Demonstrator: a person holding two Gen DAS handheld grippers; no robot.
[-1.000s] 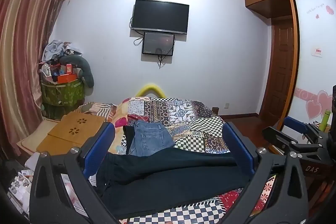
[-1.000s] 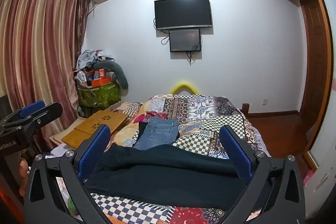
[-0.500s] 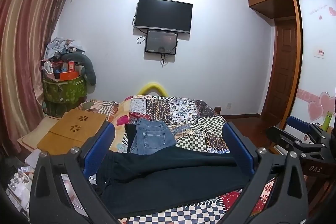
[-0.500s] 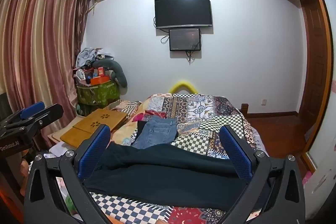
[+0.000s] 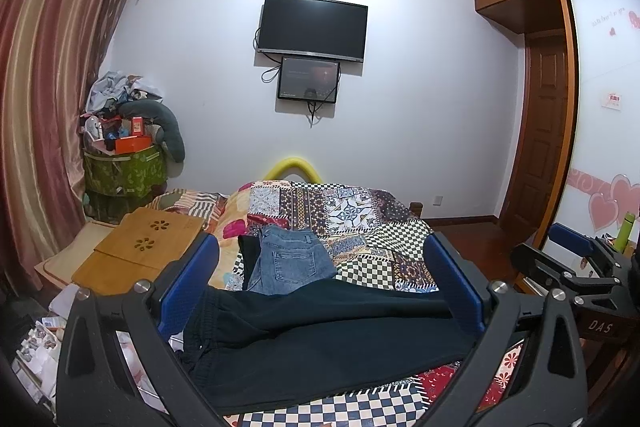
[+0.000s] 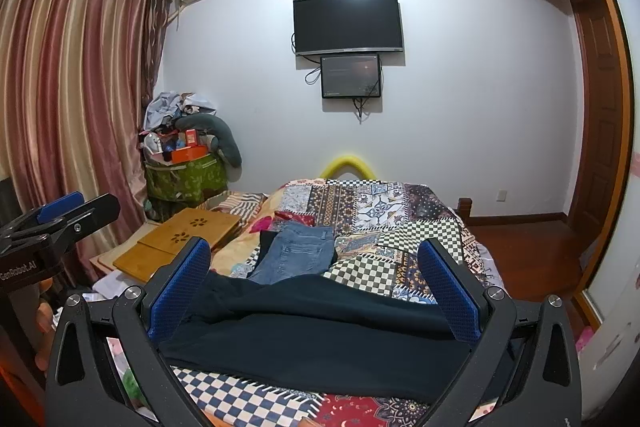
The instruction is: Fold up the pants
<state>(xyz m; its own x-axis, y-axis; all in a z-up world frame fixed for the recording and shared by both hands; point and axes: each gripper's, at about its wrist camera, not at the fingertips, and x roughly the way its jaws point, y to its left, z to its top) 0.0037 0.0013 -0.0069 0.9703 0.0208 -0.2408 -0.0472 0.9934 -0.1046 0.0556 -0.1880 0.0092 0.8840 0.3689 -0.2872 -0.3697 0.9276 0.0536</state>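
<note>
Dark pants (image 5: 320, 339) lie spread across the near end of the patchwork bedspread (image 5: 352, 211), waistband to the left; they show again as dark pants (image 6: 320, 331) in the right wrist view. My left gripper (image 5: 320, 291) hovers above them, open, blue pads wide apart, nothing held. My right gripper (image 6: 316, 291) is also open above the pants, empty. Each gripper appears at the edge of the other's view: the right gripper (image 5: 576, 267) at right, the left gripper (image 6: 60, 223) at left.
Folded blue jeans (image 5: 292, 259) lie on the bed just behind the dark pants. A wooden lap desk (image 5: 140, 247) sits at the bed's left side. A green storage box (image 5: 124, 167) piled with clutter stands by the curtain. A wardrobe door (image 5: 600, 147) is at right.
Both views have tilted up slightly and shifted a little; the pants and jeans lie unmoved and both grippers stay open.
</note>
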